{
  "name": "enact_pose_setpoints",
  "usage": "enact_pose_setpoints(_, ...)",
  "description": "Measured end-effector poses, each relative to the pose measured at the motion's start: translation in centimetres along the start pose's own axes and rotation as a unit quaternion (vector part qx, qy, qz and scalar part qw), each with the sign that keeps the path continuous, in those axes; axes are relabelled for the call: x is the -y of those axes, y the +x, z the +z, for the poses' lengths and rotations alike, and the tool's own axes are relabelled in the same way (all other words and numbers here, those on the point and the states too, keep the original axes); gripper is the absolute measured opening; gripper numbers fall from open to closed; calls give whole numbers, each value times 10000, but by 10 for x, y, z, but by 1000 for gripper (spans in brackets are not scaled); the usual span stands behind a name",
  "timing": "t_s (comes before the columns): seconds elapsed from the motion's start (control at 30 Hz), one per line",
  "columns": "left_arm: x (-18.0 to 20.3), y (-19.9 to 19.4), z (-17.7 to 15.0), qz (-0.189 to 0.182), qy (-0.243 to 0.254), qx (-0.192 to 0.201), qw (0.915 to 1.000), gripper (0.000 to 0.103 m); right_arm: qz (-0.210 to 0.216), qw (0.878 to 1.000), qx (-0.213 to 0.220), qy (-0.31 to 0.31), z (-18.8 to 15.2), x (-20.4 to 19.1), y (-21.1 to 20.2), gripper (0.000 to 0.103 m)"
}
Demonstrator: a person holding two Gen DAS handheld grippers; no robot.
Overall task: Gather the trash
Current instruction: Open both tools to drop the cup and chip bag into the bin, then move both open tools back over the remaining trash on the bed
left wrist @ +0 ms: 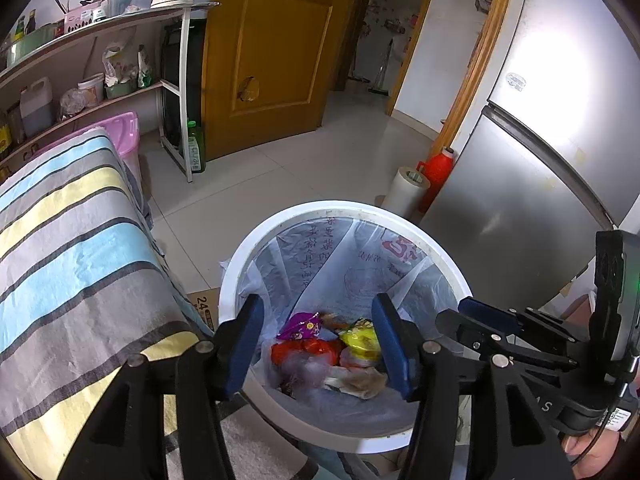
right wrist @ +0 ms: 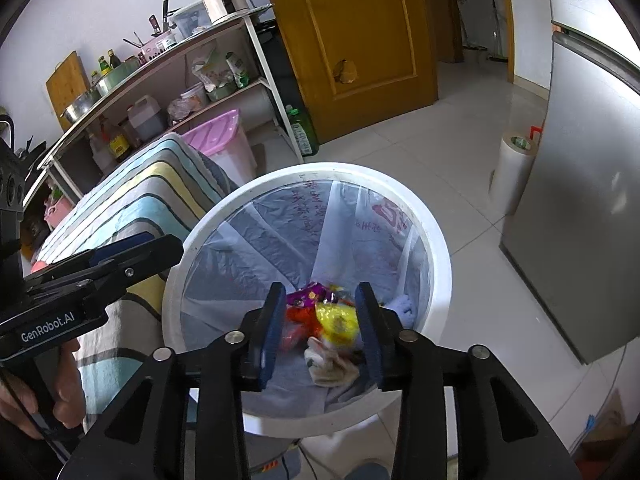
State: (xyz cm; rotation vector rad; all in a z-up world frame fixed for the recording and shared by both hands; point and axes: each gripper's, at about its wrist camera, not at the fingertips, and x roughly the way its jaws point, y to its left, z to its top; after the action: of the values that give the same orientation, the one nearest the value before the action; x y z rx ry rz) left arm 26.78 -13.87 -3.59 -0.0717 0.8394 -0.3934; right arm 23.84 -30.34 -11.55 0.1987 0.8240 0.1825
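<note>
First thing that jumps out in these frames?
The white bin dead centre, lined with a clear bag, bright wrappers piled at its bottom. Both grippers, left and right, hang open over it, nothing between the jaws. A striped cloth fills the left side.

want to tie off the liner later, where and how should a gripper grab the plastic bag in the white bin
Probably at the loose fold of the plastic bag that spills over the left side of the white bin rim, next to the striped cloth. Come from above with one jaw on each side of the film. Elsewhere the liner looks stretched flat against the wall, leaving little to pinch.
</note>
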Motion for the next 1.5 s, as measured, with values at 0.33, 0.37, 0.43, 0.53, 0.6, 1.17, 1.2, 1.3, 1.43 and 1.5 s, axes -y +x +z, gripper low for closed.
enact_pose_setpoints(0.33, 0, -7, -1, -7, 0, 67, 10000, 60, 14, 10000, 73, 36, -1, -1, -10, 40)
enact_pose_setpoints(0.37, 0, -9, -1, -8, 7, 85, 10000, 60, 14, 10000, 87, 29, -1, -2, -12, 40)
enact_pose_setpoints(0.43, 1, -14, -2, -20, 16, 133, 9999, 60, 26, 9999, 114, 17, -2, -3, -15, 40)
enact_pose_setpoints(0.53, 1, -23, -3, -24, 14, 215, 9998, 60, 46, 9998, 165, -39, -3, -9, -23, 40)
enact_pose_setpoints(0.6, 0, -30, -5, -21, 8, 266, 9996, 60, 46, 9997, 210, -78, -4, -15, -29, 40)
enact_pose_setpoints(1.17, -36, -110, -46, 457, -243, 777, 9956, 60, 513, 9962, 358, -600, -24, -79, -61, 40)
enact_pose_setpoints(1.2, -40, -113, -50, 478, -275, 801, 9953, 60, 530, 9958, 351, -664, -27, -86, -61, 40)
enact_pose_setpoints(1.3, -51, -123, -61, 541, -400, 843, 9942, 60, 612, 9943, 303, -822, -33, -101, -60, 40)
enact_pose_setpoints(1.43, -68, -136, -76, 669, -588, 865, 9923, 60, 763, 9920, 271, -972, -39, -119, -61, 40)
enact_pose_setpoints(1.5, -77, -144, -84, 742, -672, 892, 9910, 60, 816, 9909, 250, -1044, -41, -126, -61, 40)
